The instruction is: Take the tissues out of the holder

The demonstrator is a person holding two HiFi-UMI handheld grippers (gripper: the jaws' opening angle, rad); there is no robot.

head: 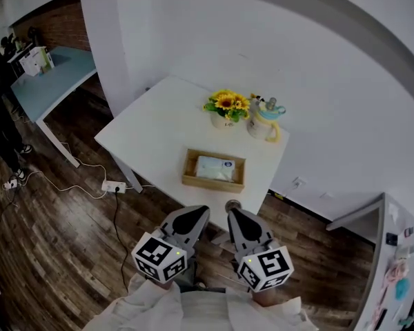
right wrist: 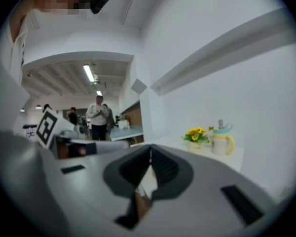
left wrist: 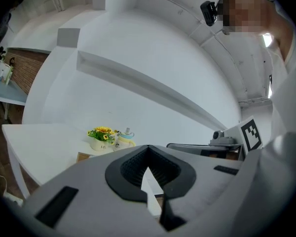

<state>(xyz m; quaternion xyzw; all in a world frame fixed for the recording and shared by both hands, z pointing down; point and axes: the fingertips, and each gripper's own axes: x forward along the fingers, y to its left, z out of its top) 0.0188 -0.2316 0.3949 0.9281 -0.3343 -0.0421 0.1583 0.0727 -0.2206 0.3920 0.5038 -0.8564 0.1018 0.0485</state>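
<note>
Two hand-held grippers sit at the near edge of the scene, side by side and off the table. The left gripper (head: 195, 214) has its grey jaws brought together at the tips, with nothing between the ribbed black pads (left wrist: 135, 168). The right gripper (head: 235, 214) is likewise fully closed and empty. Each carries one cube with black-and-white square markers.

One white table (head: 159, 126) with a smooth, square-cornered top stands beyond them. Near its near edge lies one shallow rectangular wooden holder (head: 190, 167), and one flat, pale tissue pack (head: 214, 167) in glossy wrap lies inside it, well apart from both grippers.

At the far side of the table stand one small white pot of yellow sunflowers (head: 226, 108) and, just to its right, one cream jug (head: 265, 123) with a yellow handle and a teal lid.

On the dark plank floor (head: 69, 240) to the left lies one white power strip (head: 114, 185) with trailing cables. One blue-grey table (head: 52, 78) stands far left.
</note>
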